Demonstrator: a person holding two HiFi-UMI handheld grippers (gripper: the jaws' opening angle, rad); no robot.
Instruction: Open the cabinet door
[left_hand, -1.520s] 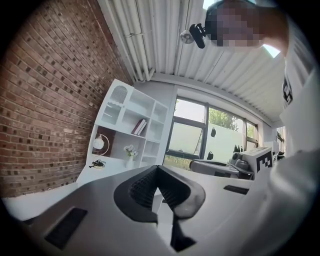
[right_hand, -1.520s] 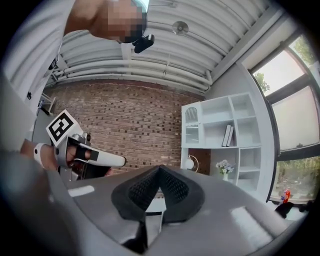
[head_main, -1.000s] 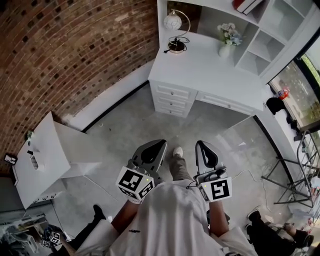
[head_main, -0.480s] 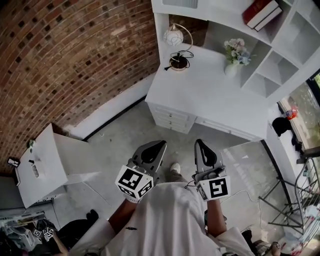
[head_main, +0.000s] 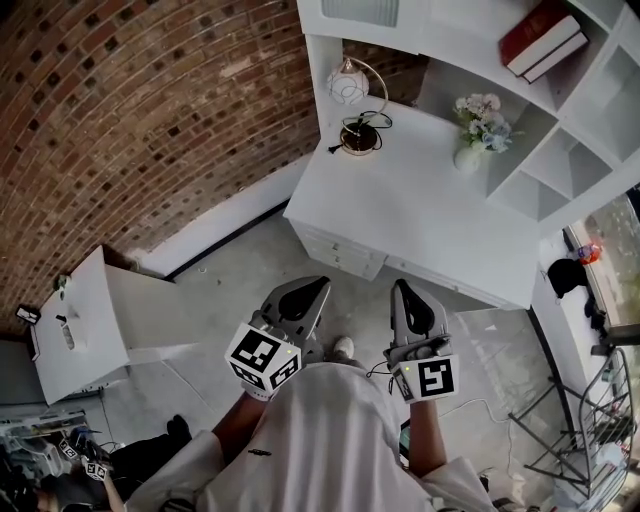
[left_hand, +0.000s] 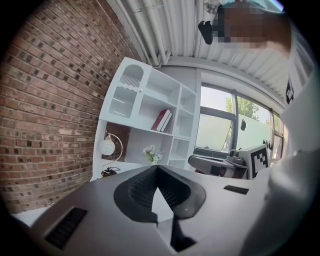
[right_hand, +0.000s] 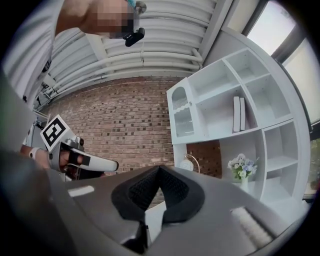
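Left gripper (head_main: 312, 288): jaws pressed together tip to tip, nothing between them. It is held out in front of the person and points toward the desk.
Right gripper (head_main: 404, 290): jaws likewise closed on nothing. It is level with the left one and a little apart from it.
Cabinet door (right_hand: 183, 114): arched, with a glass pane, at the top left of the white shelf unit above the desk. It looks shut and is well apart from both grippers.
Desk (head_main: 420, 210): white, ahead of the grippers, with drawers (head_main: 340, 255) under its left end.
On the desk: a globe lamp (head_main: 352, 100) at the back left and a vase of flowers (head_main: 478, 125) to its right.
Shelves: red books (head_main: 545, 40) lean in an open compartment to the right of the door.
Surroundings: a brick wall (head_main: 130, 110) on the left, with a low white unit (head_main: 85, 325) standing near it.
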